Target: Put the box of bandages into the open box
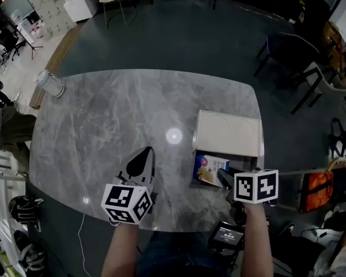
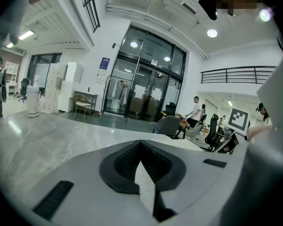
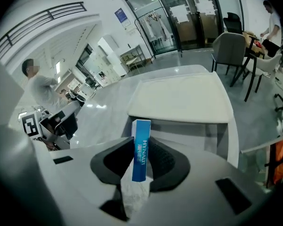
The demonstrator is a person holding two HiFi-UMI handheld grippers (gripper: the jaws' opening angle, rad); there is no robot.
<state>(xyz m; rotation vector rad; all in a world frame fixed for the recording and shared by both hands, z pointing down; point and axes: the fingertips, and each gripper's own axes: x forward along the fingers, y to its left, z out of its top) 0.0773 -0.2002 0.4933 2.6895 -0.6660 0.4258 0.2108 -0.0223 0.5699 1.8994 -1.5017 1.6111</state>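
The box of bandages [image 1: 210, 168], blue and white, lies low inside the open box [image 1: 255, 161], a white carton whose lid [image 1: 228, 133] is folded back flat. My right gripper [image 1: 224, 178] reaches in from the near side, shut on the bandage box. In the right gripper view the blue box [image 3: 142, 134] stands upright between the right gripper's [image 3: 141, 149] black pads, with the lid [image 3: 181, 98] beyond. My left gripper [image 1: 143, 158] rests on the grey marble table [image 1: 104, 126] left of the carton. Its jaws meet at the tip, shut and empty [image 2: 140, 147].
A white cylindrical container [image 1: 49, 83] stands at the table's far left edge. Chairs [image 1: 288, 51] and an orange bag [image 1: 317, 190] sit on the floor to the right. A small screen device [image 1: 227, 234] hangs below the table's near edge.
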